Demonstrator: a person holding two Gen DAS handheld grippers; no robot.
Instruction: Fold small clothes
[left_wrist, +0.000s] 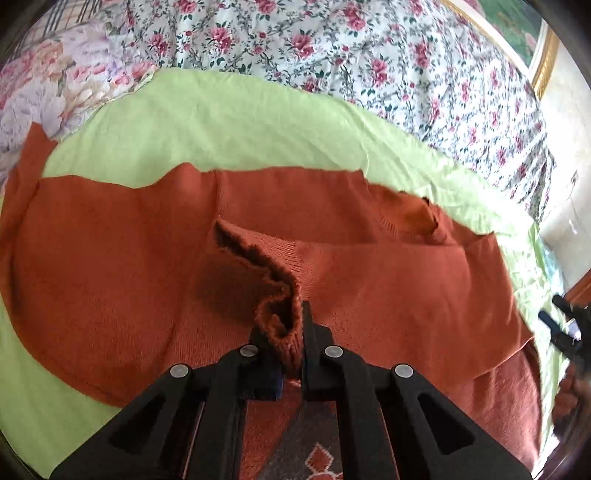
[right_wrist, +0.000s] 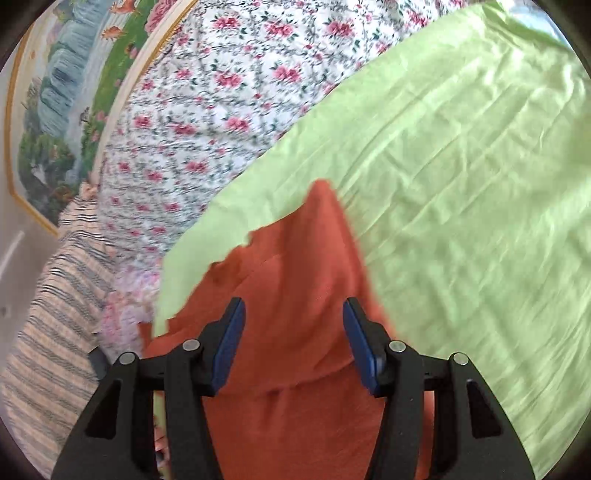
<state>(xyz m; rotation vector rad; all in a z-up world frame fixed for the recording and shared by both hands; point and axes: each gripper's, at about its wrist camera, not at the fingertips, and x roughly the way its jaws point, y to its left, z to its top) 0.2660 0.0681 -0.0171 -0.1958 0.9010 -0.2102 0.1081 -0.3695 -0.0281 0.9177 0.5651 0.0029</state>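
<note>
Two grippers: I see one in each wrist view, both over the same garment.
Landmark: green sheet, spread over a floral bedspread.
Garment: rust-orange sweater lies on the green sheet, mostly flat, one sleeve folded across the body toward the middle.
Left gripper: fingers pressed together on the ribbed cuff of that sleeve; the cuff stands up bunched between the pads, lifted off the sweater body.
Right gripper: fingers spread wide, blue pads showing, nothing between them; it hangs above a section of the sweater near the sheet's edge. I cannot tell whether it touches the cloth.
Blur: right wrist view is smeared; fine detail unreadable.
Beyond the sheet: striped fabric beside the bedspread, framed landscape picture on the wall behind.
Left view edge: right gripper shows as a dark shape just off the sheet's far side.
</note>
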